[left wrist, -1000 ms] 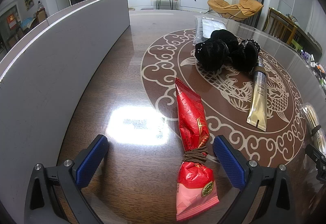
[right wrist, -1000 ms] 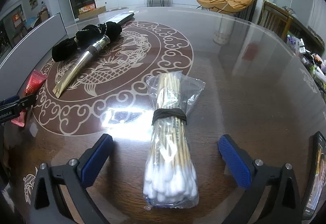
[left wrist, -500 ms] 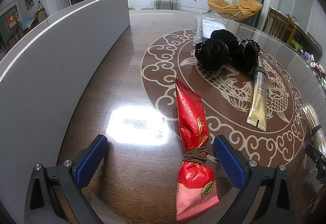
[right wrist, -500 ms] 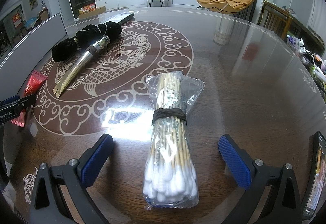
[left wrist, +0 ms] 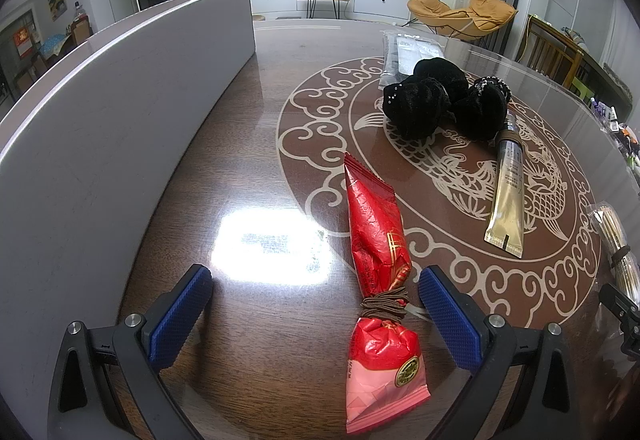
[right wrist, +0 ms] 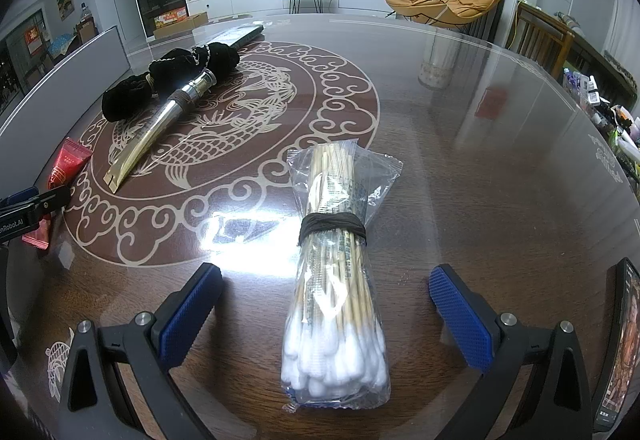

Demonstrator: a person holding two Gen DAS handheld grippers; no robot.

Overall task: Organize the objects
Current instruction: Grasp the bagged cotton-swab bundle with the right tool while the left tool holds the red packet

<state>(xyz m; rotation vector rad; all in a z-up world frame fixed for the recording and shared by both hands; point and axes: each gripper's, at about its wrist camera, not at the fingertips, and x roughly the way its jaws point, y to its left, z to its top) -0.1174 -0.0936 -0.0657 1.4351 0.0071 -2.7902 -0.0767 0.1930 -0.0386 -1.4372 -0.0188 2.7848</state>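
— What's in front of your left gripper [left wrist: 314, 314]?

— A red snack bag [left wrist: 378, 268] cinched with a brown hair tie [left wrist: 385, 306], lying on the desk [left wrist: 248, 160] between my spread fingers [left wrist: 182, 314], nearer the right one. Neither pad touches it. A grey panel [left wrist: 120, 112] stands along the left.

— And farther out?

— A gold tube [left wrist: 509, 196] lies to the right, its far end against a heap of black scrunchies [left wrist: 436, 100]. Beyond them is a flat packet [left wrist: 412, 52]; I can't read it clearly.

— The right gripper [right wrist: 326, 314]?

— Released too, fingers [right wrist: 460, 316] wide apart. A bag of cotton swabs [right wrist: 334, 280] bound with a dark band [right wrist: 332, 228] lies between them, white tips nearest me, untouched. A phone [right wrist: 620, 352] sits at the far right edge.
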